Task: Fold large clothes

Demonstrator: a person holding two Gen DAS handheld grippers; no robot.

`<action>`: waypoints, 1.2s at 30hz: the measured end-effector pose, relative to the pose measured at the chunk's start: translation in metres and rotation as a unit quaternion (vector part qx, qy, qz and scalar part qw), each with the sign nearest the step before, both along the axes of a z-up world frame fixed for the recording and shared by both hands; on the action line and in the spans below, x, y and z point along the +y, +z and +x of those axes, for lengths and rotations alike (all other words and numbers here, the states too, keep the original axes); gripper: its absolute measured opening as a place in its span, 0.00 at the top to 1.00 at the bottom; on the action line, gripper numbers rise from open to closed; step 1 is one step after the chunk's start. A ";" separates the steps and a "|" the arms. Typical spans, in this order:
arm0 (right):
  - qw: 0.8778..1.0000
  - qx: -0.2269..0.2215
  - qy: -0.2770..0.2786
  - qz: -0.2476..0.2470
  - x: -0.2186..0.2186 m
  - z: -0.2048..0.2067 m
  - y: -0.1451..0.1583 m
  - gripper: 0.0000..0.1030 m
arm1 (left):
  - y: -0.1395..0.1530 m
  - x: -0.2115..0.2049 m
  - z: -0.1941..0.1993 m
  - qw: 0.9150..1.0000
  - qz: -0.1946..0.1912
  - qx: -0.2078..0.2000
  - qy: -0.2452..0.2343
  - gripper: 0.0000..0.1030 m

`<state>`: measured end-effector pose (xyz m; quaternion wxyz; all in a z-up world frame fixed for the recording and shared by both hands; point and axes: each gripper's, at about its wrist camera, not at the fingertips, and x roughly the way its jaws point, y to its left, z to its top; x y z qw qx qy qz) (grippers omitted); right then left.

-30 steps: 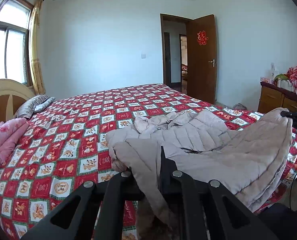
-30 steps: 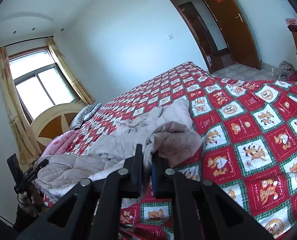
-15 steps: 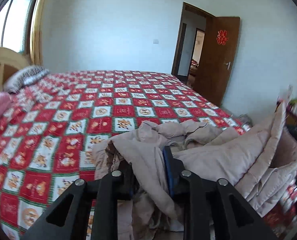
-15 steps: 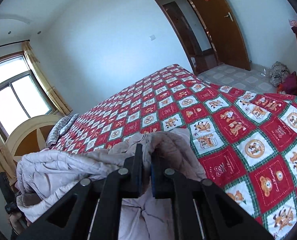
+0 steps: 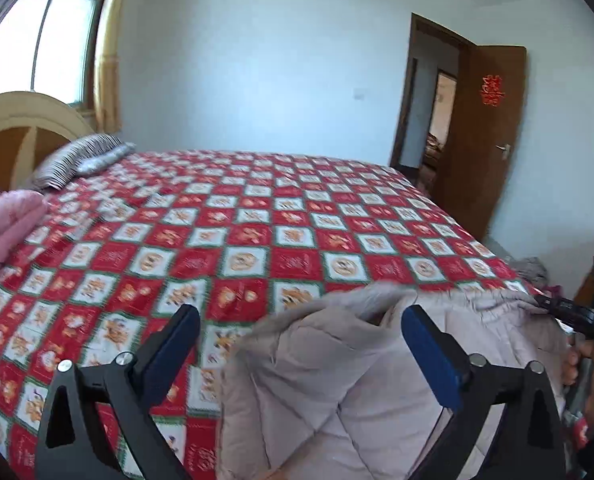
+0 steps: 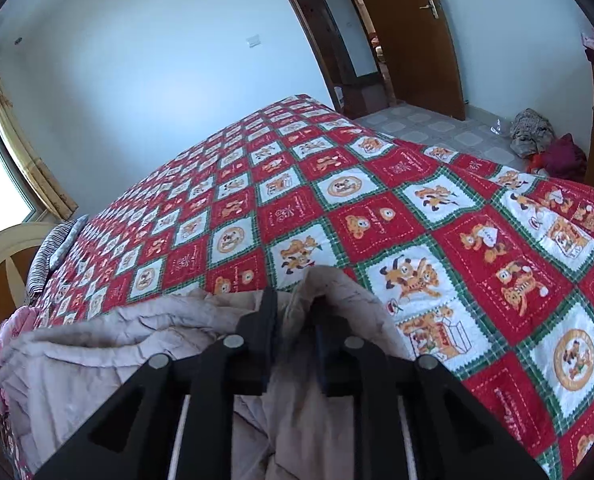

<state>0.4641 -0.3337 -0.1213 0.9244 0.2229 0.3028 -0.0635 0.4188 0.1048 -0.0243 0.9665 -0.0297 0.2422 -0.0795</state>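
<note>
The quilted beige coat (image 5: 337, 392) lies bunched at the near bed edge, between the left gripper (image 5: 301, 344) fingers, now opening wide off it; rightward, the right gripper (image 6: 295, 320) is opening too, cloth between its fingers.

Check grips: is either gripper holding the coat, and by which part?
Left gripper: nothing held; it is opening wide, and the coat lies loose between its fingers. Right gripper: opening too, with a fold of the coat's edge between its fingers; whether it still grips cannot be told.
</note>
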 end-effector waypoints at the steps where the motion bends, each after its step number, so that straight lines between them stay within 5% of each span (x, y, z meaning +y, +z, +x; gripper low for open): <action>1: 1.000 0.001 -0.003 -0.004 0.001 0.006 -0.002 0.74 | -0.002 -0.001 0.003 1.000 0.009 -0.009 0.009 0.01; 6: 0.999 -0.022 0.016 -0.038 0.022 0.005 0.007 0.41 | -0.031 -0.023 0.017 0.999 0.046 0.022 0.009 0.01; 13: 0.989 -0.080 0.083 -0.094 0.102 -0.061 0.009 0.22 | -0.070 -0.071 -0.005 0.994 0.104 -0.017 0.041 0.01; 18: 0.969 -0.091 0.113 -0.199 0.147 -0.046 -0.005 0.21 | -0.087 -0.089 0.027 0.989 0.133 -0.004 0.067 0.01; 25: 0.983 -0.029 0.089 -0.155 0.121 0.012 -0.025 0.20 | -0.111 -0.086 0.074 0.990 0.111 0.059 0.065 0.01; 36: 0.984 0.016 0.093 -0.148 0.121 0.030 -0.052 0.15 | -0.143 -0.080 0.102 0.991 0.065 0.108 0.042 0.01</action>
